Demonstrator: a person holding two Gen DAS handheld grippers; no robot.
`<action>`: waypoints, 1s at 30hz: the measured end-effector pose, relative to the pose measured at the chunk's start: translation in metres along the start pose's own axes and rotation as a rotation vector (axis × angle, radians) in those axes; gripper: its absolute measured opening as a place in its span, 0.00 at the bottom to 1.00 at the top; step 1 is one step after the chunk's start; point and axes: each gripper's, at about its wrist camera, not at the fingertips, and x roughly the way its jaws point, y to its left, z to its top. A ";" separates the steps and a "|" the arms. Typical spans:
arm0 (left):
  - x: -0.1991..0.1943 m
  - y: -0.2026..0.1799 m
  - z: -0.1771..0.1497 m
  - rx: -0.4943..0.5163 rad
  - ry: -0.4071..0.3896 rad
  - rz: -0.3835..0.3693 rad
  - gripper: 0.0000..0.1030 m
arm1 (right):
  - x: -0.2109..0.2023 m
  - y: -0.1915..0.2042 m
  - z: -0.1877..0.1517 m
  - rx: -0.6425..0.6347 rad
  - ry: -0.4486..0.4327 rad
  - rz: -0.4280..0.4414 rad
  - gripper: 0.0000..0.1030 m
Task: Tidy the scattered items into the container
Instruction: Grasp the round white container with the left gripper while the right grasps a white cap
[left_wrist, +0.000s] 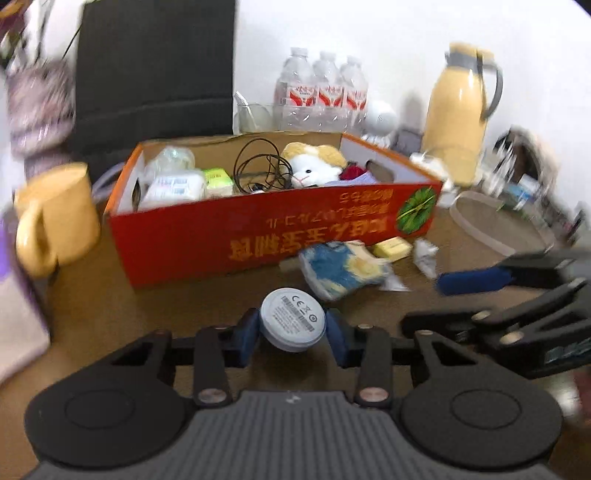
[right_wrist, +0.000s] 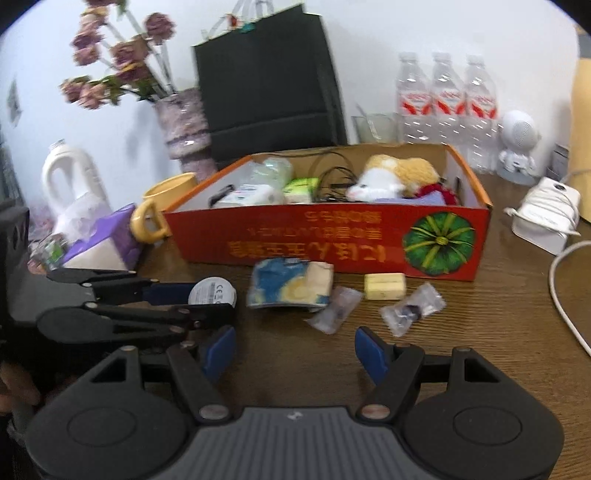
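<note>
A round grey-blue puck (left_wrist: 293, 325) with a printed label sits on the wooden table between the blue pads of my left gripper (left_wrist: 293, 332), which press on both its sides. The puck (right_wrist: 212, 291) also shows in the right wrist view. My right gripper (right_wrist: 295, 350) stands open over bare table with nothing in it. Ahead of it lie a blue and yellow packet (right_wrist: 288, 284), a yellow block (right_wrist: 384, 286) and two small clear bags (right_wrist: 334, 304). Behind them stands the red cardboard box (right_wrist: 332, 240), holding a plush toy (right_wrist: 391, 177), cables and packets.
A yellow mug (right_wrist: 162, 210) and a purple tissue box (right_wrist: 107, 240) stand left of the box. A vase, a black bag (right_wrist: 266, 85) and water bottles (right_wrist: 447, 99) line the wall. A white charger (right_wrist: 546, 214) and cable lie at the right, near a yellow thermos (left_wrist: 458, 122).
</note>
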 end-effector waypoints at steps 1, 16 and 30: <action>-0.007 0.004 -0.002 -0.032 0.000 -0.018 0.39 | -0.001 0.004 -0.001 -0.012 0.002 0.015 0.69; -0.083 0.052 -0.016 -0.397 -0.119 -0.061 0.39 | 0.022 0.091 -0.016 -0.220 0.066 0.171 0.62; -0.109 0.042 -0.033 -0.344 -0.111 0.197 0.39 | 0.037 0.114 -0.015 -0.271 0.065 0.104 0.26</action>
